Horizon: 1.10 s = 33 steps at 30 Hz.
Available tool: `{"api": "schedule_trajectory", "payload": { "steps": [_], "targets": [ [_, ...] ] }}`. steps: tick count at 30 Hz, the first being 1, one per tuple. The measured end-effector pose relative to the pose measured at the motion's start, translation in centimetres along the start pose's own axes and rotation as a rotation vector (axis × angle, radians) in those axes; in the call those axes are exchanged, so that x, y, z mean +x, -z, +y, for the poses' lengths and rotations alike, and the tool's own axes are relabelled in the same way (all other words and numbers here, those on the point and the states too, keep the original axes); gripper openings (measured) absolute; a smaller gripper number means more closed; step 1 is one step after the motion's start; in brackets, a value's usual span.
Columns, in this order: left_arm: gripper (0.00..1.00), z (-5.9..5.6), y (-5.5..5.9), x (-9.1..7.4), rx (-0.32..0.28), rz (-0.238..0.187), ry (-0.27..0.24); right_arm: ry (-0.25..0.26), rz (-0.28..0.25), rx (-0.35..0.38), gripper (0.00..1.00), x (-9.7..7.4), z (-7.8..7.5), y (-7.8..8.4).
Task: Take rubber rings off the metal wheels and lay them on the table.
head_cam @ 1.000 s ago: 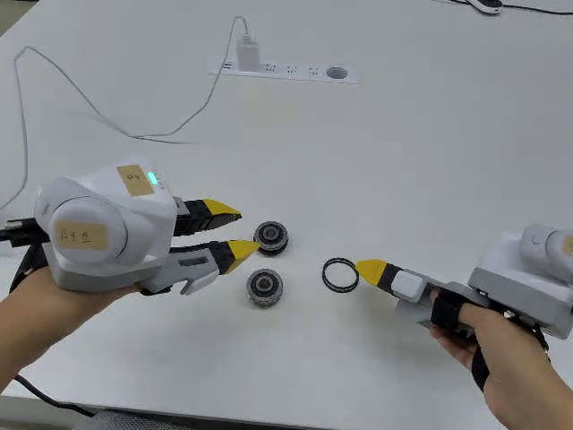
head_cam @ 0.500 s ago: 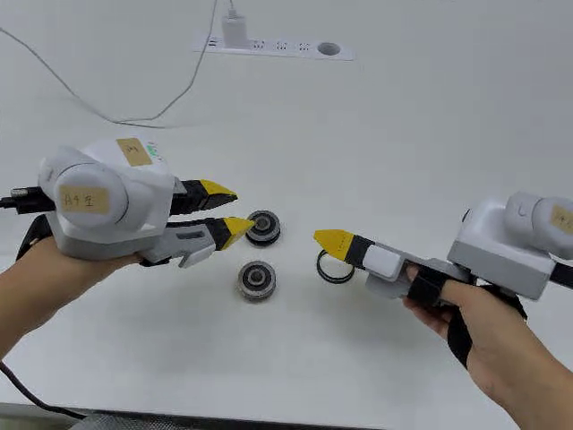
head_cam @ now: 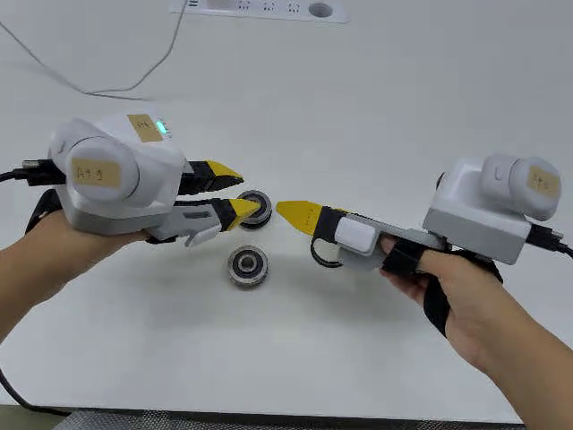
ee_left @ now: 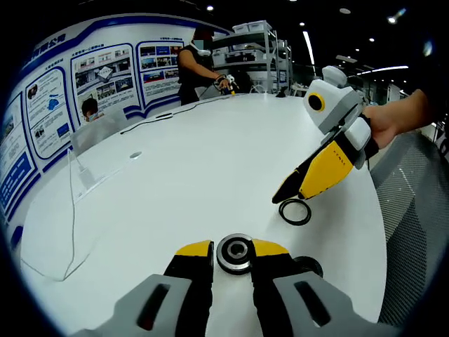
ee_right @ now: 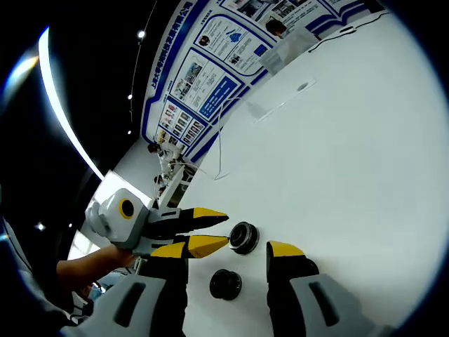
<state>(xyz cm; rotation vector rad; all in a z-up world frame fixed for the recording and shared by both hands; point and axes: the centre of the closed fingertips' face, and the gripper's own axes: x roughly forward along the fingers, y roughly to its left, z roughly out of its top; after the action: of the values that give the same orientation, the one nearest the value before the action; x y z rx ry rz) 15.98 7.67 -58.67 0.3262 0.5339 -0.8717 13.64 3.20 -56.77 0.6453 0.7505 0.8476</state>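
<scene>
Two metal wheels with black rubber rings lie on the white table (head_cam: 376, 116). The far wheel (head_cam: 256, 208) (ee_left: 235, 253) (ee_right: 243, 237) sits between the yellow tips of my left gripper (head_cam: 235, 190) (ee_left: 231, 248), which is open around it. The near wheel (head_cam: 248, 265) (ee_right: 226, 283) lies free in front. A loose rubber ring (head_cam: 320, 255) (ee_left: 295, 211) lies flat on the table, partly under my right gripper (head_cam: 295, 213) (ee_right: 235, 251). The right gripper is open and holds nothing; its tip points at the far wheel from the right.
A white power strip (head_cam: 260, 7) with a cable (head_cam: 134, 76) lies at the table's far edge. In the left gripper view a person (ee_left: 196, 63) stands far off beyond the table. Bare table lies to the right and near side.
My right gripper has moved left from the loose ring toward the far wheel. The left gripper has edged closer, its tips now beside that wheel. The head camera has tilted.
</scene>
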Motion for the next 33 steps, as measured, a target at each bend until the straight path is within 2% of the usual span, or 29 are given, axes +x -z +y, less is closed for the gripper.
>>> {"api": "schedule_trajectory", "payload": {
  "steps": [7, 11, 18, 28, 33],
  "targets": [
    [0.20, -0.15, 0.21, 0.26, -0.001, 0.006, 0.012, -0.014, 0.014, 0.008, 0.46, 0.49, 0.08, 0.18],
    [0.19, -0.49, 0.27, 0.45, -0.005, 0.007, 0.036, -0.023, 0.024, 0.006, 0.46, 0.67, 0.22, 0.39],
    [0.19, -0.82, 0.68, 0.75, -0.005, 0.021, 0.050, -0.021, 0.029, 0.016, 0.46, 0.81, 0.09, 0.56],
    [0.16, -0.65, 0.68, 0.89, -0.030, 0.011, 0.051, -0.018, 0.006, 0.050, 0.45, 0.91, -0.05, 0.09],
    [0.16, -0.68, 0.72, 0.87, -0.024, 0.013, 0.052, -0.017, 0.005, 0.056, 0.45, 1.05, 0.03, 0.18]
  ]
}}
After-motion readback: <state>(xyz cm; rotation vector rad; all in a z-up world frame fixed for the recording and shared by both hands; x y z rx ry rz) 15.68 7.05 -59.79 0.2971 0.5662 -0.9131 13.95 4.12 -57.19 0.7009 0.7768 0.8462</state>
